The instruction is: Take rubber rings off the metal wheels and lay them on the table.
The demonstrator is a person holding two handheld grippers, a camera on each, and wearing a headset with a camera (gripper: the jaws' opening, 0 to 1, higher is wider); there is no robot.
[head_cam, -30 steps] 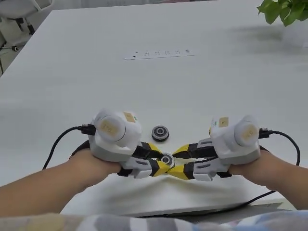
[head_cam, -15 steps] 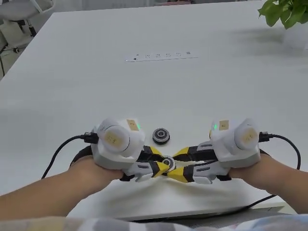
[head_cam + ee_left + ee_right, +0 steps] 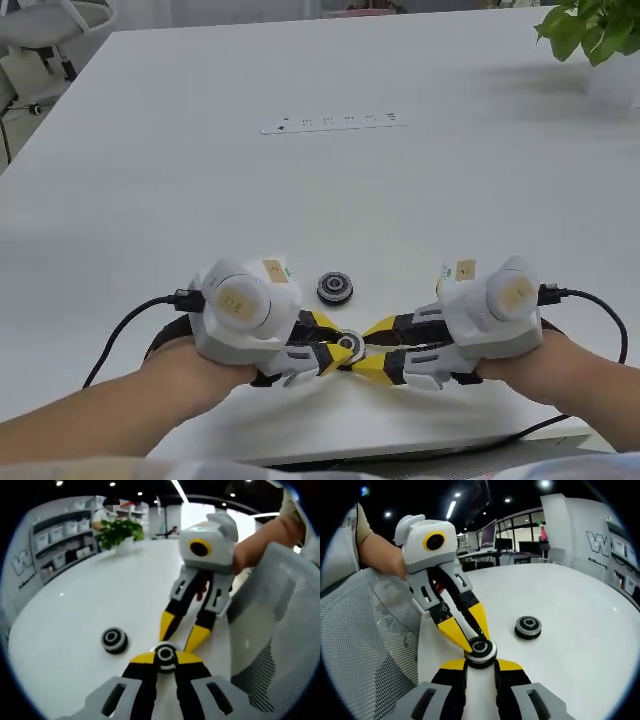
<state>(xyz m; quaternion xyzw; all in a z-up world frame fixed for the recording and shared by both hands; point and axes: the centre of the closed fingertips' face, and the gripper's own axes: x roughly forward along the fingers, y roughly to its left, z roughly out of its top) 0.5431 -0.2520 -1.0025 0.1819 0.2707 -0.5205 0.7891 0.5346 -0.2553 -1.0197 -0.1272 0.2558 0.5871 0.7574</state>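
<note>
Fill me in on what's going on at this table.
A person holds a set of tongs in each hand. The left tongs and right tongs meet tip to tip near the front edge of the table. Both are clamped on one small metal wheel, and its black rubber ring appears to be on it. A second wheel lies on the table just beyond them, untouched, its ring on too.
</note>
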